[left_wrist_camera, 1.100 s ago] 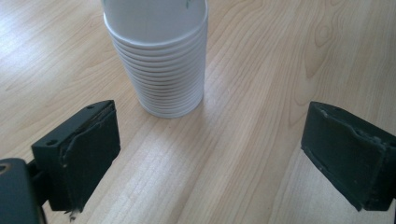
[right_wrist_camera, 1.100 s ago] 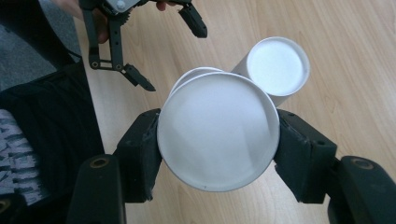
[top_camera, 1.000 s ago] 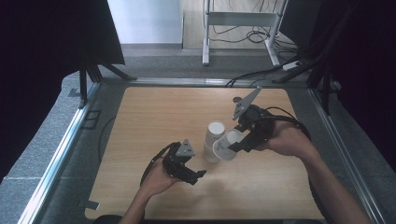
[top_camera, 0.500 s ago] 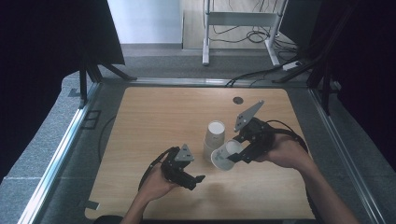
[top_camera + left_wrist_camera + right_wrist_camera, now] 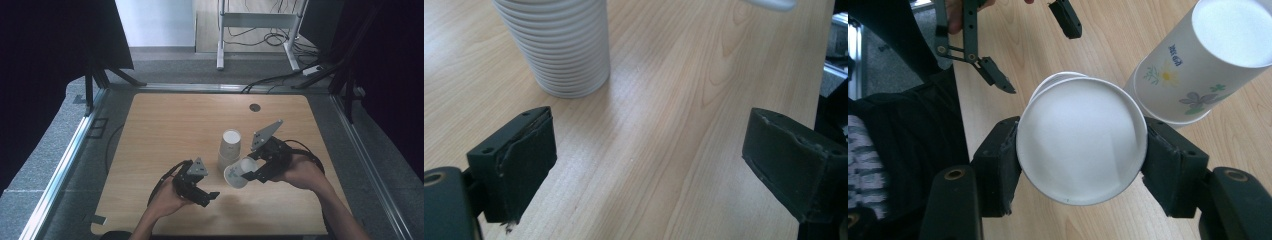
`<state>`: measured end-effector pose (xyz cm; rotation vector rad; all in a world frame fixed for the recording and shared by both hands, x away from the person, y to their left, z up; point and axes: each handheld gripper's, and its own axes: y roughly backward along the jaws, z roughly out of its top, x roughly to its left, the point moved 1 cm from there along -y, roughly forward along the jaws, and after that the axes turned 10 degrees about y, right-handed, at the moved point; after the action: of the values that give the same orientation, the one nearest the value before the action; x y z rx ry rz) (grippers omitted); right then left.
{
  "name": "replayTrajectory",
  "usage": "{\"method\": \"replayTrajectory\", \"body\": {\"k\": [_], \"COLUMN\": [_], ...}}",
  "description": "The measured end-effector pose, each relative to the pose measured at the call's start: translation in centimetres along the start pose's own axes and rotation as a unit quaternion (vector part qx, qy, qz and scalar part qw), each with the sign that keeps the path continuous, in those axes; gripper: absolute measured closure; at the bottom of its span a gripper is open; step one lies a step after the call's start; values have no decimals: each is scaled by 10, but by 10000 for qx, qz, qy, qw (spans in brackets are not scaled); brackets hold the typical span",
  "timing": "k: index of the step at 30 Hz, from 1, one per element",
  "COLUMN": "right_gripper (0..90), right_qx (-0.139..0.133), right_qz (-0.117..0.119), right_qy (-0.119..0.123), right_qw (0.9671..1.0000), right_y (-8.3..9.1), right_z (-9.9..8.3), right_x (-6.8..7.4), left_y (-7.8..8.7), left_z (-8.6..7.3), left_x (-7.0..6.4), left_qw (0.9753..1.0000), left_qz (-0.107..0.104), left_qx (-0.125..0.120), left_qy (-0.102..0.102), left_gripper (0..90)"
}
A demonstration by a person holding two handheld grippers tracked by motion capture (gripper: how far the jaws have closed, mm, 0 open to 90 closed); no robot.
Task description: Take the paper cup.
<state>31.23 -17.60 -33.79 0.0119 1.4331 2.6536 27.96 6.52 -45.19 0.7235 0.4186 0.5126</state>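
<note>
Paper cup [image 5: 1080,147] lies sideways, clamped in right hand-held gripper [image 5: 1083,150], empty.

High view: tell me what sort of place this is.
Probably a lab recording station. A bare wooden table sits between dark curtains, cables trail on the floor behind, and a person's hand tools work a stack of paper cups.

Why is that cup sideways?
Tipped: the right gripper clamps the paper cup on its side, above the table.
</note>
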Motion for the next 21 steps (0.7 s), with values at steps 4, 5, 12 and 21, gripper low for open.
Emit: {"method": "replayTrajectory", "body": {"k": [4,5,12,21], "right_gripper": [369,370,369,369], "right_qx": [-101,-146,-393,-706], "right_qz": [-33,-50,-90,-118], "right_qy": [25,8,-12,-15], "right_qw": [9999,9999,9992,9974], "right_y": [-6,-8,-19,-33], "right_z": [-7,-9,-22,-38], "right_x": [3,3,7,11], "left_y": [-1,-2,-2,-3], "left_z": [-1,-1,-3,-3], "left_x": [-2,-3,-4,-6], "left_qw": [10000,9999,9998,9995], "left_qz": [-82,-98,-110,-102], "left_qx": [-36,-51,-37,27], "left_qy": [-33,-35,-151,-305], "left_gripper": [70,71,74,87]}}
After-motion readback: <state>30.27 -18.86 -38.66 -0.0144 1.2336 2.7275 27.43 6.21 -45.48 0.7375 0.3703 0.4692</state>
